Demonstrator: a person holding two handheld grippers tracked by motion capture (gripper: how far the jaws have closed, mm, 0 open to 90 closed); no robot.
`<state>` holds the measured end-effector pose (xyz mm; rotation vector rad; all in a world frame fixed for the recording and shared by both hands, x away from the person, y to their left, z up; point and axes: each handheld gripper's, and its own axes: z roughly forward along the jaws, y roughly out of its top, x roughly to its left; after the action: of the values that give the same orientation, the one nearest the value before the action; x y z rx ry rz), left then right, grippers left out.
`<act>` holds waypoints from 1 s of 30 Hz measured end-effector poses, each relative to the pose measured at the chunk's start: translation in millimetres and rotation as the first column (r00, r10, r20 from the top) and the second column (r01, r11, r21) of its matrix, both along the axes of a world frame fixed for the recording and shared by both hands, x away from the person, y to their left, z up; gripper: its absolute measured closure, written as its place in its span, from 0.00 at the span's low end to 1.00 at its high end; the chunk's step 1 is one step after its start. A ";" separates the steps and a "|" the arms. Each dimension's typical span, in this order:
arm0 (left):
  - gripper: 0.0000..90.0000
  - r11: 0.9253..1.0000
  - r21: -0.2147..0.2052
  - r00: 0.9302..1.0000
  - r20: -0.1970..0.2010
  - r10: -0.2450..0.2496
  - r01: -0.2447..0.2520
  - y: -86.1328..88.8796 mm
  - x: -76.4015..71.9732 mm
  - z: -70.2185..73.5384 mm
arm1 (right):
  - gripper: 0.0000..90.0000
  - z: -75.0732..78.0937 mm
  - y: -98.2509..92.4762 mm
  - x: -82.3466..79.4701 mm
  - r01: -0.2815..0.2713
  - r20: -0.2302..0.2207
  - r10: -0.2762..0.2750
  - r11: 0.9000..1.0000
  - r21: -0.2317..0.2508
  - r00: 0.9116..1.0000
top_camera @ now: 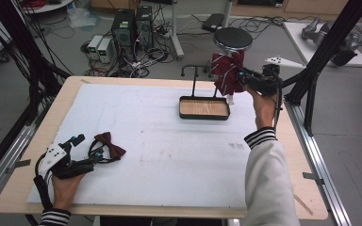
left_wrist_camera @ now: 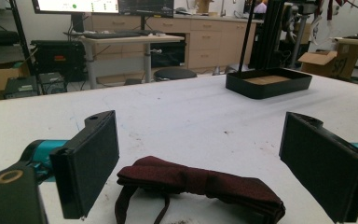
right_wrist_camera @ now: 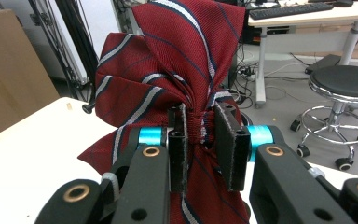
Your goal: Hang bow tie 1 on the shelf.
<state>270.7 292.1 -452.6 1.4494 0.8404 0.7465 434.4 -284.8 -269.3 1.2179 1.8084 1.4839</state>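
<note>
White sheeting covers the counter [top_camera: 169, 155] beneath both hands. A striped red bow tie [right_wrist_camera: 177, 70] is clamped at its knot by the right claw [right_wrist_camera: 200, 135], held aloft just beside the stand's hook above the dark tray [top_camera: 204, 108]. A plain maroon bow tie [left_wrist_camera: 200, 184] lies flat on the counter between the parted jaws of the left claw [left_wrist_camera: 200, 163], untouched by either pad.

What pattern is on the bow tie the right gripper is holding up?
Dark red with white and navy diagonal stripes; the bow tie shows best in the right gripper view.
</note>
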 end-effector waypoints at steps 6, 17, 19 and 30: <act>0.14 1.000 -0.005 1.000 0.000 0.001 -0.001 -0.2 0.0 0.0 | 0.84 6.1 5.2 0.5 -0.021 0.006 0.021 1.000 -0.003 1.000; 0.14 1.000 -0.002 1.000 -0.001 0.001 -0.001 0.1 0.0 0.0 | 0.84 8.3 9.7 0.6 -0.024 0.022 0.023 1.000 0.019 0.999; 0.14 1.000 0.001 1.000 -0.002 0.000 0.000 0.1 -0.1 0.1 | 0.84 9.2 9.9 -0.3 -0.025 0.029 0.025 0.999 0.021 0.999; 0.14 1.000 -0.001 1.000 0.000 0.002 -0.002 0.2 -0.1 -0.1 | 0.84 5.7 -9.2 3.4 0.050 0.017 -0.051 0.998 0.029 0.999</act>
<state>270.6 292.3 -452.7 1.4480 0.8417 0.7474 437.8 -294.0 -263.5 1.2505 1.7375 1.4922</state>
